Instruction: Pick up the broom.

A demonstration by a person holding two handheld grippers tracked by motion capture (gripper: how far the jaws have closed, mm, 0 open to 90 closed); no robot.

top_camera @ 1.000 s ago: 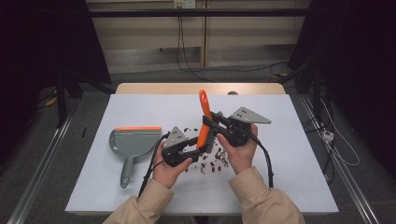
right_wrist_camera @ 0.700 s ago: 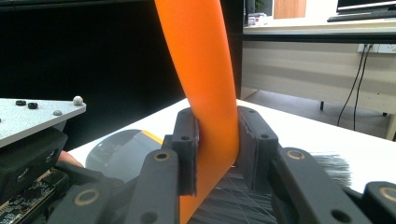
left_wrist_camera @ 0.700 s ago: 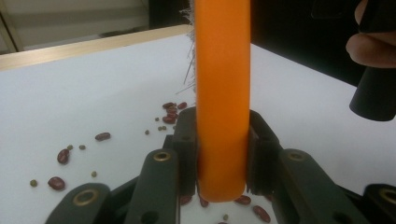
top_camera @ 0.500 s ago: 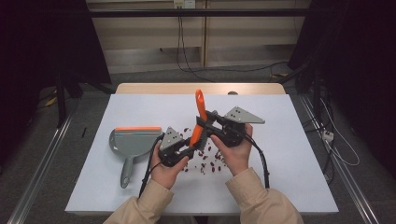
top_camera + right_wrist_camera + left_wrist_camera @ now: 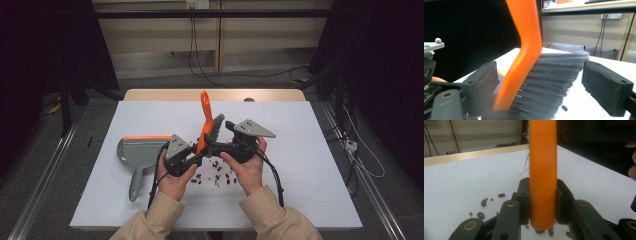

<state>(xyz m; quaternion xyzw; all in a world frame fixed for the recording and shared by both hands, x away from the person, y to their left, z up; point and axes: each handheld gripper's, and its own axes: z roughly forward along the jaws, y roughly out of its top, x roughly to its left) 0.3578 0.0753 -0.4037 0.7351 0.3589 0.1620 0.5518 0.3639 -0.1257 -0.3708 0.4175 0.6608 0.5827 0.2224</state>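
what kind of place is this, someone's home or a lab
Most likely a lab or recording workspace, not a home: a white table stands alone on a bare floor, dark curtains hang at both sides, and loose cables run to a wall socket behind.

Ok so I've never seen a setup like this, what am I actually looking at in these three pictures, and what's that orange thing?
A person sits at a white table and works with two hand-held tools, each ending in a pair of black jaws. One picture comes from a camera above the table; the other two come from small cameras riding on each tool, looking along its jaws.

The orange thing is the handle of a small brush with grey bristles. The left gripper is clamped on the lower end of that handle. The right gripper has just been opening: its jaws stand apart, with the bristles between them.

On the table lie scattered red-brown beans in front of the hands, and a grey dustpan with an orange edge off to the left.
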